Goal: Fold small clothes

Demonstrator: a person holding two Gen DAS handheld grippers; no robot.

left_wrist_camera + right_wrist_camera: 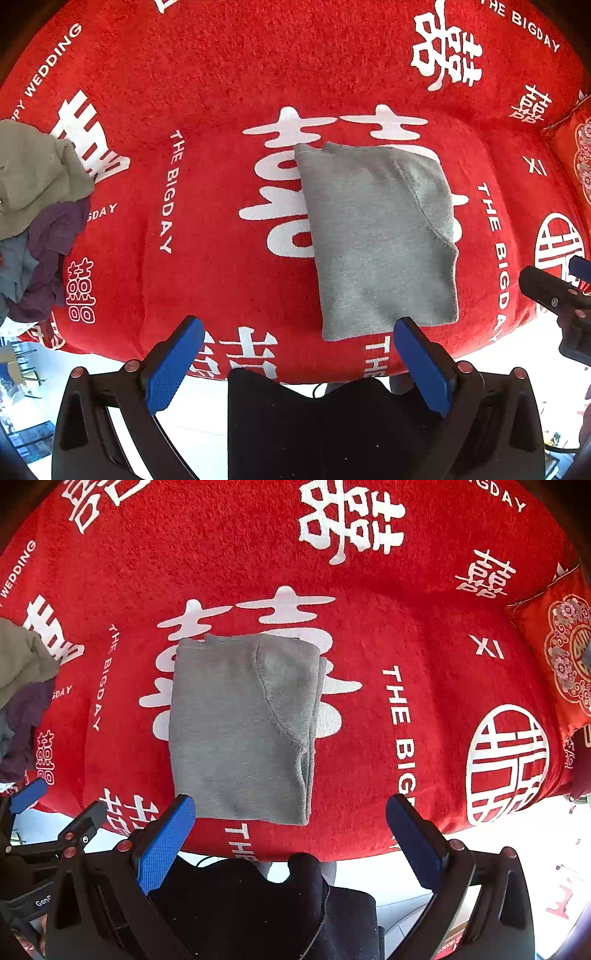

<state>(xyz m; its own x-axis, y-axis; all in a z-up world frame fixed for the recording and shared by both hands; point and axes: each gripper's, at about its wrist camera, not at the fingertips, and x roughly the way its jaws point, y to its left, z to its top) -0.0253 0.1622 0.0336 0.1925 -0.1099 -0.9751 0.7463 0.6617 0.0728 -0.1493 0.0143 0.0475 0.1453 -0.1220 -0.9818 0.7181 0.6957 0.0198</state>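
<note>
Both grippers, left (pixel 299 354) and right (pixel 291 830), hang spread wide and empty near the fleecy red printed blanket's (pixel 424 590) front edge.
Between them lies the grey knit garment (pixel 240 731), folded into a rectangle. A one-sided pinch could drag its layers askew. No containers visible; a loose clothes heap (pixel 33 206) sits left.

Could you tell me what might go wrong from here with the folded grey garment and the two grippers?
1. The grey garment lies folded near the front edge of the red blanket; a careless pull toward the person could drag it off.
2. Both the left gripper and right gripper are open and empty; pinching one layer only would likely undo the fold.
3. The loose pile of clothes at the left edge could snag the left gripper on a sideways reach.
</note>
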